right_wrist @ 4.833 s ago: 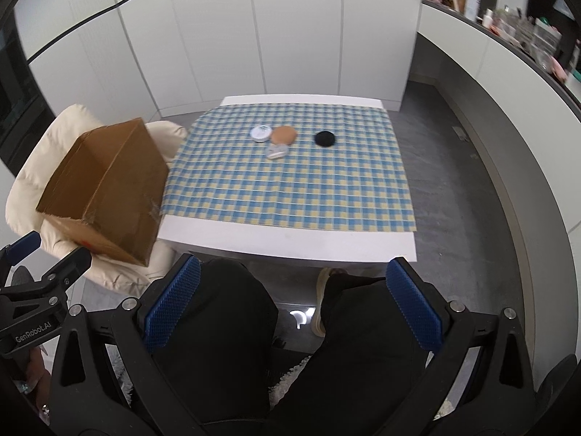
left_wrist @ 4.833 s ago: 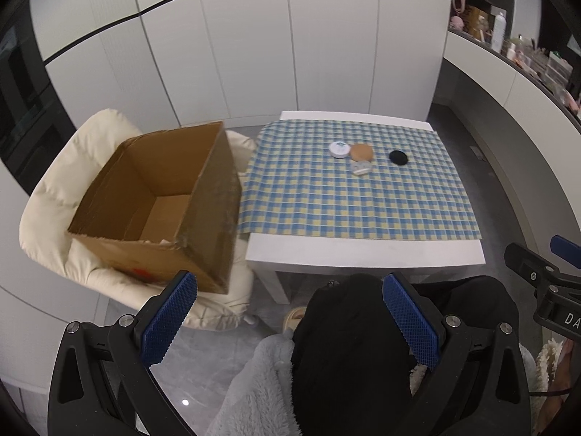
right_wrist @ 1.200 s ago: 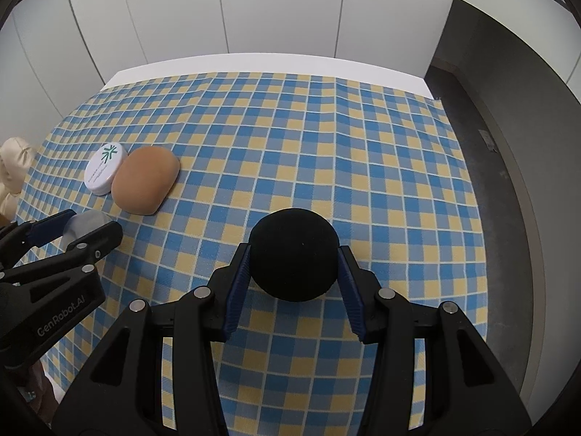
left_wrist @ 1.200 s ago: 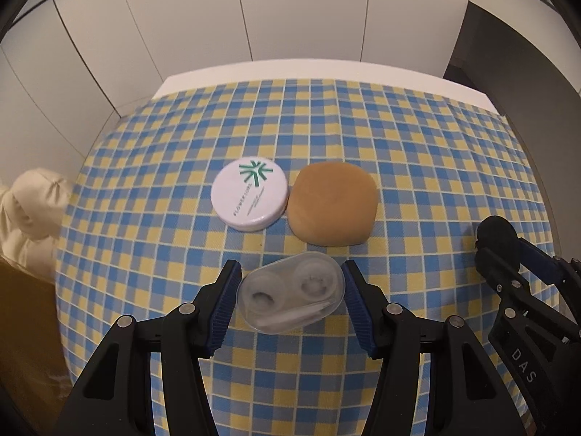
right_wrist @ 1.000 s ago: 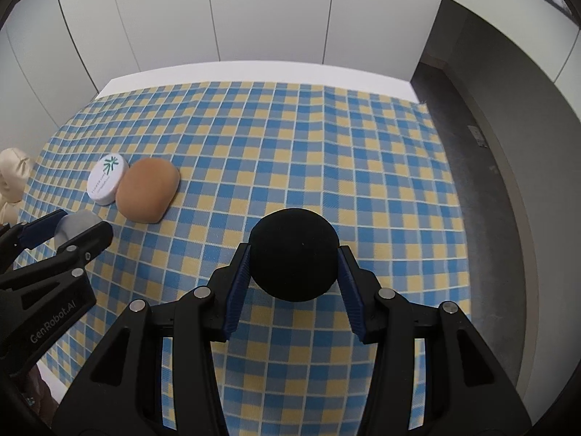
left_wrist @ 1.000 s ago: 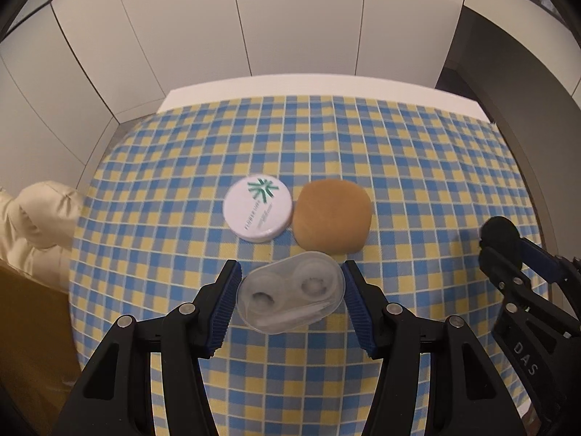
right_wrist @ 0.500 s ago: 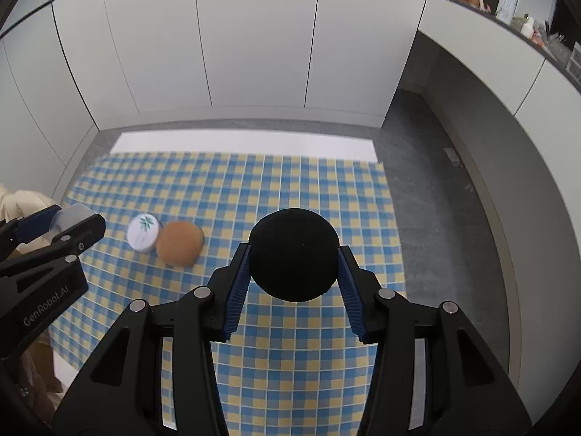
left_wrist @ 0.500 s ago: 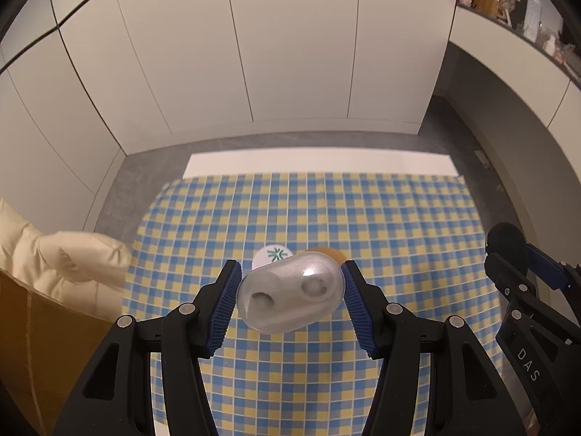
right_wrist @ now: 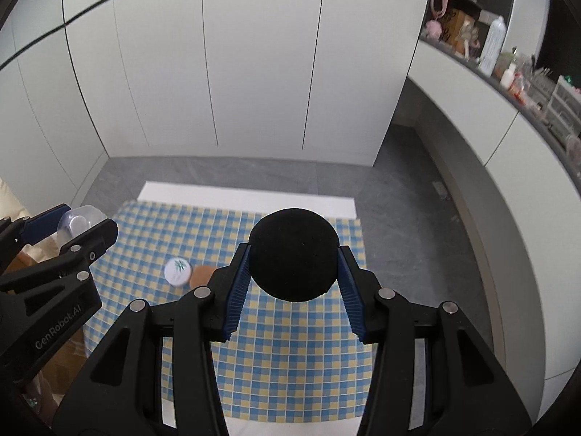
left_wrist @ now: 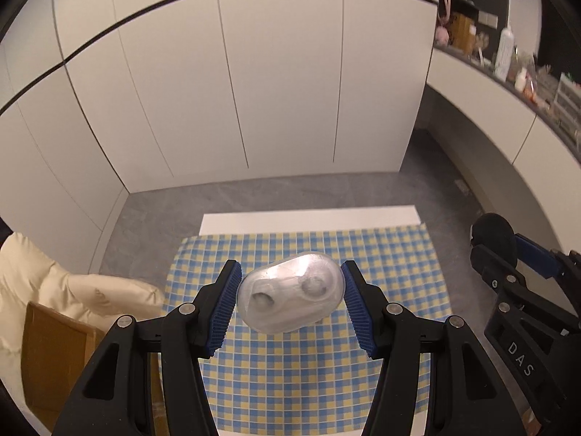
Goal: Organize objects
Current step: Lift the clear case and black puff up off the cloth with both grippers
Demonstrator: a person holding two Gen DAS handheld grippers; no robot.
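Left gripper [left_wrist: 290, 299] clamped across clear case [left_wrist: 290, 296], long axis jaw to jaw; right gripper [right_wrist: 294, 272] clamped on black puff [right_wrist: 294, 254]. Cardboard box [left_wrist: 54, 356] low-left, nearer left hand, so likely left drops first

a home room: white floor-to-ceiling cupboard doors [left_wrist: 283, 83], a grey tiled floor [right_wrist: 406, 196], a curved shelf [right_wrist: 508, 72] crowded with bottles and trinkets, a checked cloth [left_wrist: 301, 370] over the bench.

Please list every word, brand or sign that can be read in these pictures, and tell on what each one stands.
"DAS": on the black right gripper body, seen from the left wrist.
"GenRobot.AI": on the black left gripper body, seen from the right wrist.
Round white tin lid: green leaf sign; its text too small to read.
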